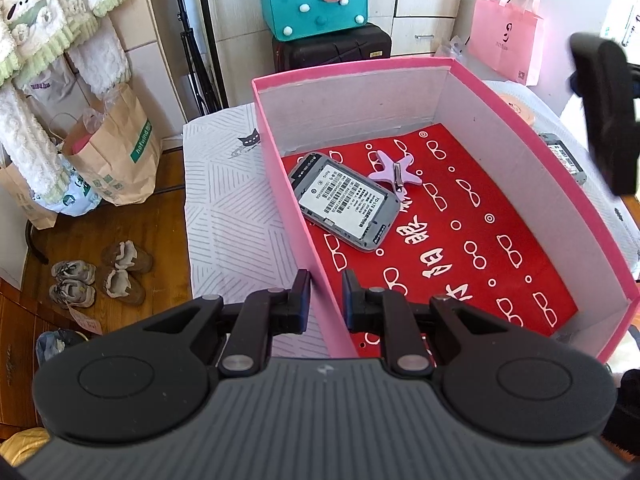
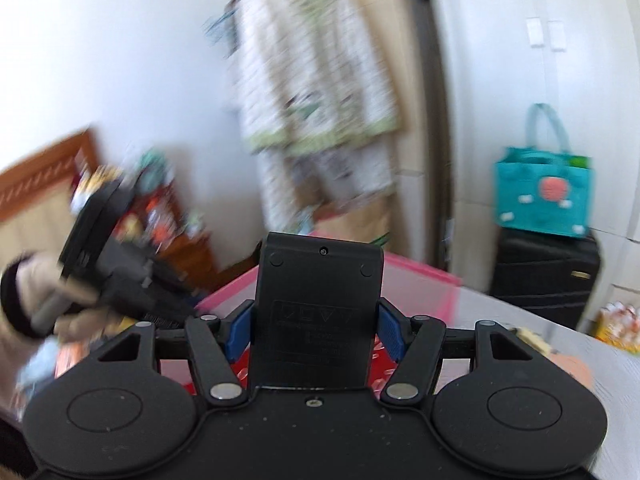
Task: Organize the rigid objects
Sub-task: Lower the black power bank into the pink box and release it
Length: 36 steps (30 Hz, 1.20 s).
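Observation:
A pink box (image 1: 520, 132) with a red glasses-print lining stands on the table. Inside it lie a grey flat device (image 1: 344, 204) with a white label and a purple star-shaped clip (image 1: 394, 170). My left gripper (image 1: 326, 280) sits at the box's near-left wall, its jaws nearly together with the pink wall between them. In the right wrist view, my right gripper (image 2: 316, 312) is shut on a black rectangular device (image 2: 320, 280), with blue pads (image 2: 390, 332) on its sides, held above the pink box (image 2: 424, 280). The black device (image 1: 600, 112) shows blurred at the right of the left wrist view.
A second grey device (image 1: 564, 156) lies on the table right of the box. The table's white patterned cloth (image 1: 224, 200) extends left. Behind stand a teal felt bag (image 1: 312, 0) on a black suitcase (image 1: 332, 46) and a pink bag (image 1: 506, 40). Paper bags (image 1: 116, 148) and shoes (image 1: 100, 276) are on the floor.

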Tool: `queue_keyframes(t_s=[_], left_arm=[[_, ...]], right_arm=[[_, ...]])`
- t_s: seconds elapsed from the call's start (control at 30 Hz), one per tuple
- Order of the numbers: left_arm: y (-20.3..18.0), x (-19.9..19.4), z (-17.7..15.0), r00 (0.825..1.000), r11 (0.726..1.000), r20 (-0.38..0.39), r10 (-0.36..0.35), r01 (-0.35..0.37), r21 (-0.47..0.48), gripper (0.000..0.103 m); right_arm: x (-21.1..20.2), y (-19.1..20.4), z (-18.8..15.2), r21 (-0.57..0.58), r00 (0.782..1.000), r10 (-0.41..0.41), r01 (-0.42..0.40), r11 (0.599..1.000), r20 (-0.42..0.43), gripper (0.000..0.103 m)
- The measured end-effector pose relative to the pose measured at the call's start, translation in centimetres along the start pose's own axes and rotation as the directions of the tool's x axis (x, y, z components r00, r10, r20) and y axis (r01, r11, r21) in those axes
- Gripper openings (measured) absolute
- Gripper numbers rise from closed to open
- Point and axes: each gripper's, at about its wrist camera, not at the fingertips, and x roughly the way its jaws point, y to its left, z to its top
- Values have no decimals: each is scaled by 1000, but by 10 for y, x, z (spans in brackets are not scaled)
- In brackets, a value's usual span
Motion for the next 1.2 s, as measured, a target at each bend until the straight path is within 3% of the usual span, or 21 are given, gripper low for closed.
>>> queue_keyframes(t_s=[0.13, 0.27, 0.5, 0.63, 0.83, 1.07, 1.13, 1.2], left_arm=[[2, 1, 2, 1000, 1000, -9, -17, 16, -7, 16], [5, 1, 2, 999, 999, -18, -36, 36, -6, 17], [11, 2, 3, 997, 997, -21, -71, 71, -8, 18], [16, 2, 3, 996, 996, -27, -88, 88, -16, 19], [17, 4, 5, 994, 994, -25, -105, 104, -38, 19], [21, 2, 4, 992, 991, -27, -124, 122, -54, 19], [22, 0, 3, 992, 990, -19, -128, 127, -59, 19], [23, -2, 2, 991, 989, -10, -136, 135, -61, 19]], right_arm=[[41, 9, 11, -72, 985, 35, -48, 996, -166, 68], [81, 18, 17, -138, 948, 42, -90, 986, -316, 68], [127, 29, 7, -222, 846, 77, -225, 949, -528, 68], [151, 40, 9, -233, 769, 99, -310, 922, -632, 68], [183, 52, 13, -252, 680, 101, -400, 881, -727, 68], [207, 60, 12, -258, 609, 104, -477, 840, -787, 68], [213, 61, 12, -263, 604, 95, -477, 839, -791, 68], [209, 61, 14, -277, 617, 88, -470, 838, -782, 68]])
